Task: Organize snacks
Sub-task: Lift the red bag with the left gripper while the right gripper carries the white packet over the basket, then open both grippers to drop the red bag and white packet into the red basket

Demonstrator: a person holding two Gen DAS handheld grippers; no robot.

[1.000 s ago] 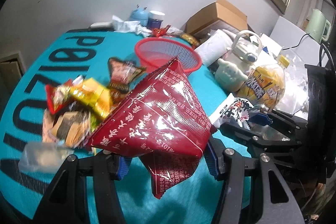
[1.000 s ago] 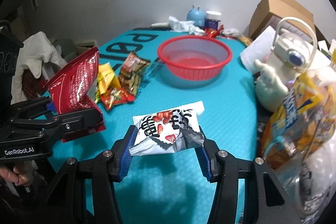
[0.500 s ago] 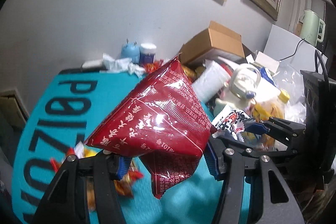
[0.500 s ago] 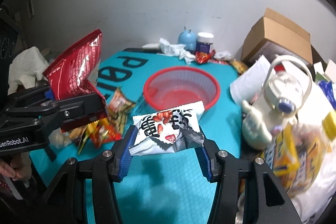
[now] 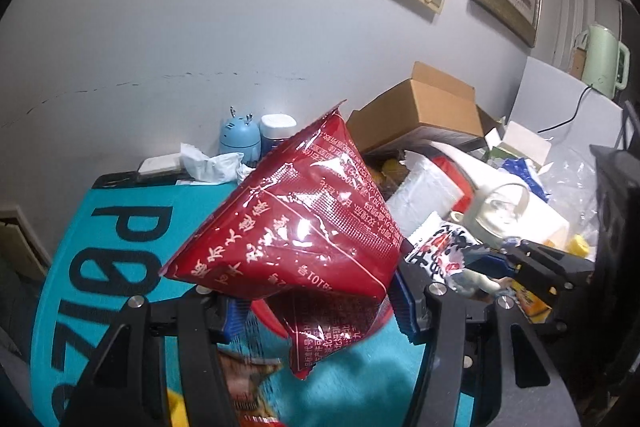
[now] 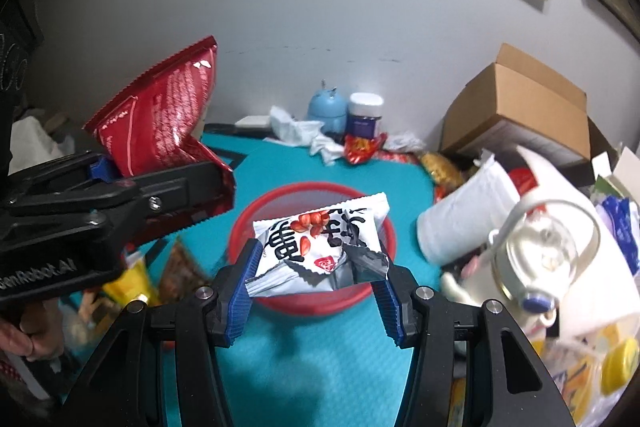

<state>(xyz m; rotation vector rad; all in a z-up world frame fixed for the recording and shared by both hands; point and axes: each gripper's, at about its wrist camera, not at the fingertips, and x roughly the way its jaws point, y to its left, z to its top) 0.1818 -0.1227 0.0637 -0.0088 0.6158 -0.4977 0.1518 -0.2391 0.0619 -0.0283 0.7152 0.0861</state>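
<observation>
My left gripper is shut on a red snack bag with white print, held high over the teal table mat. It also shows in the right wrist view, at the left. My right gripper is shut on a white peanut snack packet, held above a red mesh basket. The packet also shows in the left wrist view, to the right of the red bag. Loose snack packets lie on the mat left of the basket.
At the back wall stand a blue figurine, a white-lidded jar and crumpled tissues. A cardboard box, a paper roll, a white kettle-shaped bottle and bagged clutter crowd the right side.
Both grippers have moved up and forward towards the basket, each keeping its packet. The basket now lies right under the white packet; the loose snacks have dropped low in view.
</observation>
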